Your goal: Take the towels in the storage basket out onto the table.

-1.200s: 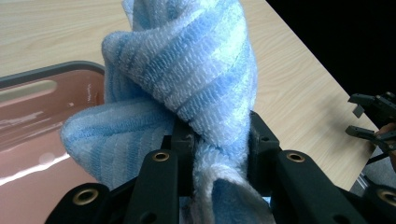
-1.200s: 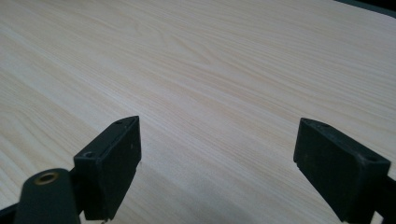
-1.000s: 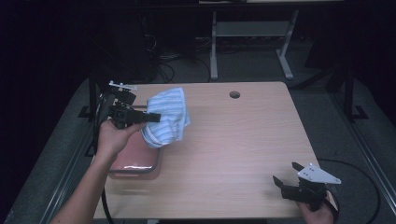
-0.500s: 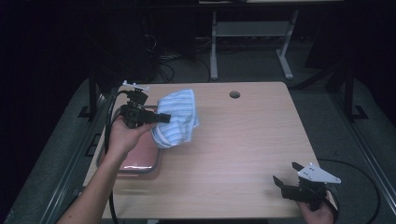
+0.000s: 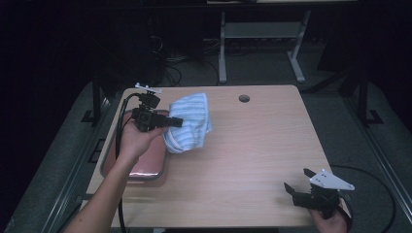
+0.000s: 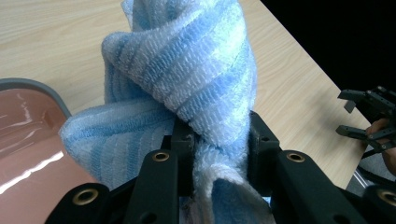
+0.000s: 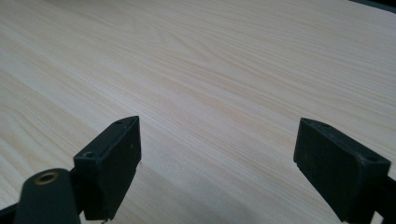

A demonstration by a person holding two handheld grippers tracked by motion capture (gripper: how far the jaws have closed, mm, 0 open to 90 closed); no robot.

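Right tool [image 5: 305, 191], lower right of the high view: jaws wide apart, nothing between them, low over bare bench [image 5: 252, 155].

Left tool [image 5: 171, 122], left of centre: jaws clamped on a bunched fold of the blue striped towel [image 5: 189, 121]. Towel hangs from the jaws, lifted, lower edge near the bench, just right of the pink tray [image 5: 145, 165].

Step in hand, as judged: carrying the towel. To do well: keep the clamp firm on the thick fold, move level, keep trailing cloth off the tray rim, lower before releasing.
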